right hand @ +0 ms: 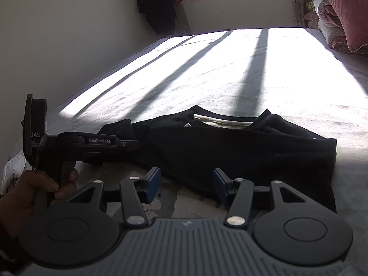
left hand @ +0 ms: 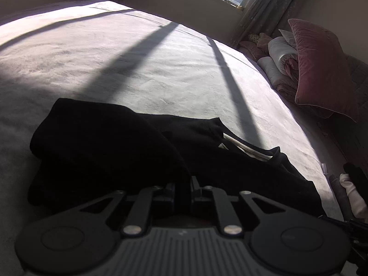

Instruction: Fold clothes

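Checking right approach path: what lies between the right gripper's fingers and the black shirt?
Only bare bedspread, per the right wrist view. The open right gripper hovers at the black shirt's near hem, nothing else intervening.

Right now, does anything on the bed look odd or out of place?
Yes: dark stains mark the bed cover between the right gripper fingers, beside the black garment. The garment lies bunched, one part held by the left gripper.
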`<state>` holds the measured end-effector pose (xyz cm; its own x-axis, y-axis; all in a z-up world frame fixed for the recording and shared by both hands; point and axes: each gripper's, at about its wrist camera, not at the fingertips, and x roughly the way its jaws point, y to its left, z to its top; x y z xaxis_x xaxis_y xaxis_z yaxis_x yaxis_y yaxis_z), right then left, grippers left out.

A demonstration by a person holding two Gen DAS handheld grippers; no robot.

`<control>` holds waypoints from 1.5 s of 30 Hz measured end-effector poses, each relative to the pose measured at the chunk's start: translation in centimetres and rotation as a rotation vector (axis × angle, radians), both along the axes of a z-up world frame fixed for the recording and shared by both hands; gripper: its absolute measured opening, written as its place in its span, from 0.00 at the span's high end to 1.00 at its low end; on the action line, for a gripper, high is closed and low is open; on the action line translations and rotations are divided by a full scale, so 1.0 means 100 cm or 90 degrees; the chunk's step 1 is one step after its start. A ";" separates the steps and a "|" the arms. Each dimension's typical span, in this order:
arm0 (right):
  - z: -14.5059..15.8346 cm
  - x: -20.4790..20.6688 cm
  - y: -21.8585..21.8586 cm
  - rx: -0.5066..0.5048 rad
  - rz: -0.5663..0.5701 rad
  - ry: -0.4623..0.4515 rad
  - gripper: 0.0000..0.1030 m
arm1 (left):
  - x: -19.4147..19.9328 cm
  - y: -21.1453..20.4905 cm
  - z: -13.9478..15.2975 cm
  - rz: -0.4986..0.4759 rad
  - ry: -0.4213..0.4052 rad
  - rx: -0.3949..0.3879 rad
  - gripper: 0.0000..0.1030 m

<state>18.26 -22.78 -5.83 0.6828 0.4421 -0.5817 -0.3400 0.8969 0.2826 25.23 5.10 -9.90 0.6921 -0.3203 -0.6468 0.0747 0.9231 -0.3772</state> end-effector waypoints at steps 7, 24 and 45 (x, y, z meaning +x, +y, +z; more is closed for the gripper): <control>-0.006 -0.001 0.010 -0.024 0.021 0.006 0.47 | -0.025 0.039 0.033 -0.021 -0.031 -0.108 0.55; 0.011 0.029 0.167 -0.133 0.126 -0.033 0.47 | -0.039 0.164 0.018 0.247 0.088 -0.137 0.53; -0.016 0.085 0.276 -0.226 0.085 -0.021 0.93 | -0.012 0.187 0.001 0.236 0.101 -0.231 0.54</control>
<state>26.79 4.83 -7.43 0.6531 0.3038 -0.6936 -0.4648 0.8840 -0.0505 24.04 23.81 -9.84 0.7036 -0.2958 -0.6461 -0.3152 0.6849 -0.6569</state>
